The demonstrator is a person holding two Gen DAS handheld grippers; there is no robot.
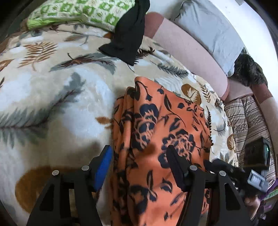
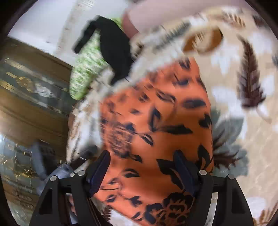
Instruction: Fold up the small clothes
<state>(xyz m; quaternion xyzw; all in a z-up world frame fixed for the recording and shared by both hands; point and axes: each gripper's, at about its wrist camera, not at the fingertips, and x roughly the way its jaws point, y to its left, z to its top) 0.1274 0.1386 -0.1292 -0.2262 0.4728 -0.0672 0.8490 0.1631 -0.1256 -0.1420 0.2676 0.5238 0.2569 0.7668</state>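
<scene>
An orange cloth with dark blue flowers [image 1: 156, 132] lies bunched on a leaf-print blanket [image 1: 52, 87]. My left gripper [image 1: 139, 151] is open just above its near part, the cloth running between the two fingers. In the blurred right wrist view the same cloth [image 2: 152, 125] lies under my open right gripper [image 2: 141, 156]. The right gripper also shows at the right edge of the left wrist view [image 1: 252, 170]. A black garment [image 1: 128, 34] lies at the far end of the bed, also in the right wrist view [image 2: 114, 45].
A green-and-white pillow [image 1: 78, 12] lies at the far left. A pink padded bed edge [image 1: 187, 47] with a grey cushion [image 1: 213, 29] and a dark furry thing [image 1: 248, 69] runs along the right. A striped quilt [image 1: 248, 118] lies beyond. Wooden furniture [image 2: 31, 104] stands beside the bed.
</scene>
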